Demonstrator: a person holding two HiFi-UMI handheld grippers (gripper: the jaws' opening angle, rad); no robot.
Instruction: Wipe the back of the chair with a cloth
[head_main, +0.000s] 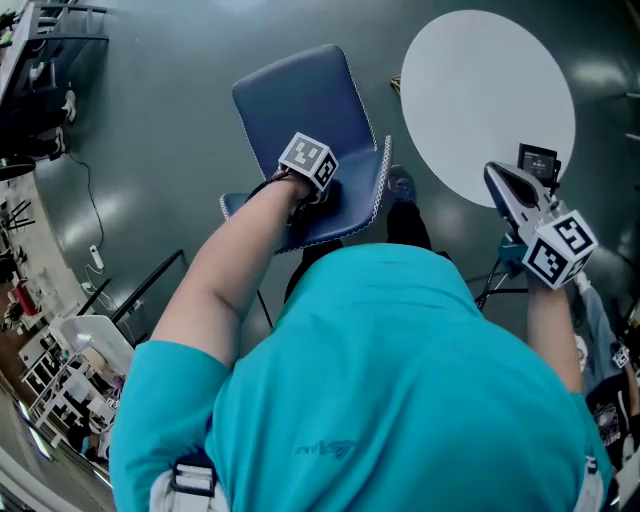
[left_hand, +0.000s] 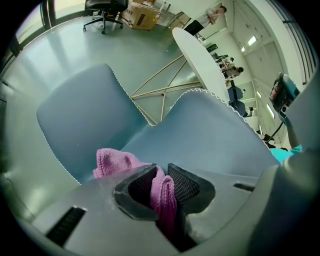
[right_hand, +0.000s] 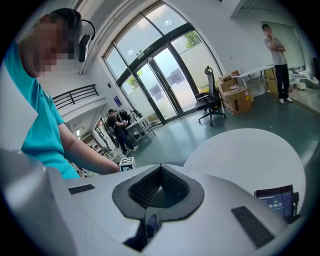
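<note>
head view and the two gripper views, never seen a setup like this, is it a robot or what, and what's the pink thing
There is no robot here. A person holds a hand-held gripper in each hand. The head view comes from a camera on their head that looks steeply down. Each gripper view comes from a camera riding on that gripper and looking along its two jaws. Each marker cube is simply part of its gripper. The left gripper has its jaws closed on a pink cloth, held down against a blue chair that stands on the grey floor. The right gripper is shut with nothing in it. It is held up near a round white table that has a small screen device on it.
</note>
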